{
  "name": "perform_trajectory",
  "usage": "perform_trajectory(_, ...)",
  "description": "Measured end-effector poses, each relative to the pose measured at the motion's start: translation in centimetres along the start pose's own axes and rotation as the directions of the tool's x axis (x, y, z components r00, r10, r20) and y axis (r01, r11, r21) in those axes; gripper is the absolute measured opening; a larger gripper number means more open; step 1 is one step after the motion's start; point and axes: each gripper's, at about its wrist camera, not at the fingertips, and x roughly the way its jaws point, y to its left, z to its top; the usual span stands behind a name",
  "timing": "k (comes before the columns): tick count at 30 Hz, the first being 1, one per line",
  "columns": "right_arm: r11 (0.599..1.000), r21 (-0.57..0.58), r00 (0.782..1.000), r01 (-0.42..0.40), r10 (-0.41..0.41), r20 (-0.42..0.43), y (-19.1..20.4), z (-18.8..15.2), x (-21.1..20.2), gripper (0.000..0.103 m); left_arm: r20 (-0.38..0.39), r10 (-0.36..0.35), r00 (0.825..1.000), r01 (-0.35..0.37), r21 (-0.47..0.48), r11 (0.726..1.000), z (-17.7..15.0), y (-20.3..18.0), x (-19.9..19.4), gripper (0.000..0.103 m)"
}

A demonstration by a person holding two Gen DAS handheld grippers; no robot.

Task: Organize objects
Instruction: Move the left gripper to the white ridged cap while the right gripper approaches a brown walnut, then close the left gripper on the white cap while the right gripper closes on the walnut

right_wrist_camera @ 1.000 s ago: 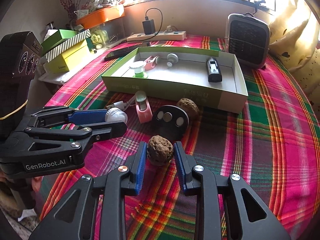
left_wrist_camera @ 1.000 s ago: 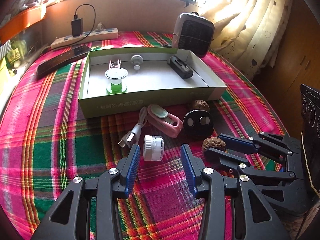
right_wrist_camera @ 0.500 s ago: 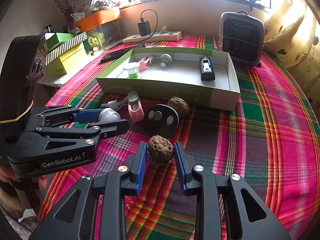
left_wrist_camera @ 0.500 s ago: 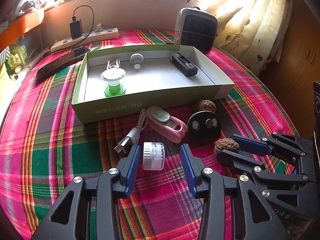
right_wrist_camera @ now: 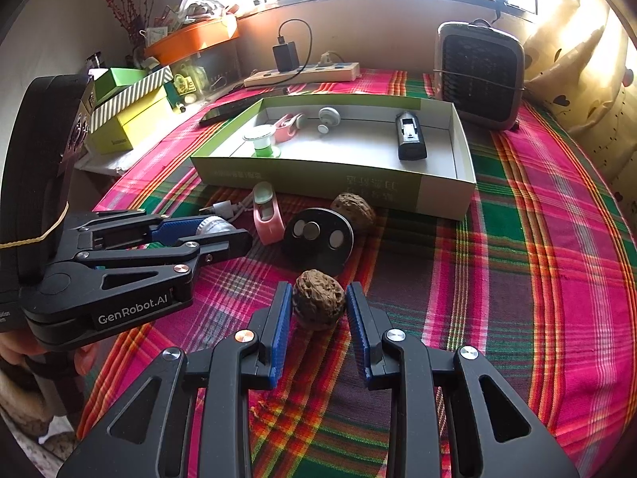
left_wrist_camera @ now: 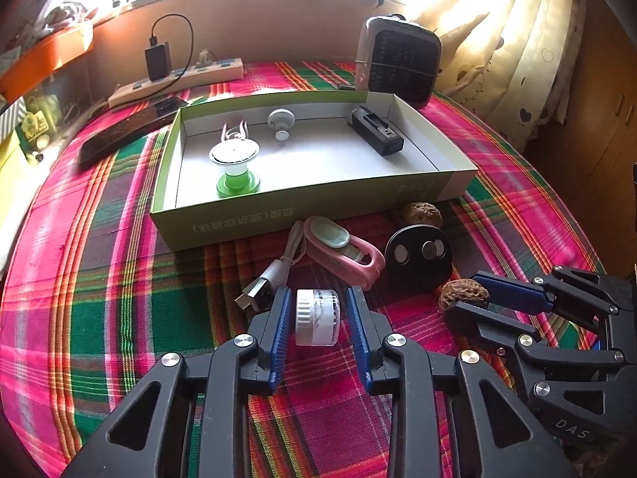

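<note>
Left tool (left_wrist_camera: 316, 320): we straddle the small white ribbed cylinder (left_wrist_camera: 317, 317), fingers spread, axis lying crosswise.
Right tool (right_wrist_camera: 318, 310): brackets the wrinkled brown walnut (right_wrist_camera: 318, 298), not quite pinching.

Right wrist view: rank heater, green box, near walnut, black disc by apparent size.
1. green box
2. heater
3. black disc and near walnut: look alike, and the walnut sits nearer the camera, so unranked.

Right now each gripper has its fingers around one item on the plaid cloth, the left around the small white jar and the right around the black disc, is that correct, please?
Nearly: the left gripper does bracket the white jar, but the right wrist view shows the right gripper around a walnut; the black disc lies beyond it.
</note>
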Motion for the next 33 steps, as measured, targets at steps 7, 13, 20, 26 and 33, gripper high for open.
perform_trajectory(7, 1.0, 0.002, 1.0, 0.003, -0.003, 0.001, 0.0, 0.0, 0.0, 0.029, 0.001, 0.007, 1.0, -0.007, -0.005, 1.0, -0.1, 0.2, 0.0, 0.017)
perform_trajectory(13, 1.0, 0.002, 1.0, 0.004, -0.004, 0.001, 0.0, -0.1, 0.0, 0.029, 0.003, 0.007, 1.0, -0.007, -0.005, 1.0, -0.1, 0.3, 0.0, 0.017)
perform_trajectory(20, 1.0, 0.002, 1.0, 0.005, -0.005, 0.002, 0.1, -0.1, 0.0, 0.029, 0.002, 0.005, 1.0, -0.005, -0.006, 1.0, 0.0, 0.4, -0.1, 0.017)
perform_trajectory(26, 1.0, 0.004, 1.0, 0.001, -0.001, 0.008, 0.0, 0.0, -0.1, 0.029, 0.0, -0.005, 1.0, 0.005, -0.01, 1.0, 0.0, 0.3, -0.3, 0.017)
perform_trajectory(33, 1.0, 0.02, 0.999, 0.0, -0.001, 0.04, -0.6, 0.8, -0.7, 0.029, 0.019, -0.016, 1.0, 0.017, -0.004, 1.0, 0.9, 0.3, -1.3, 0.017)
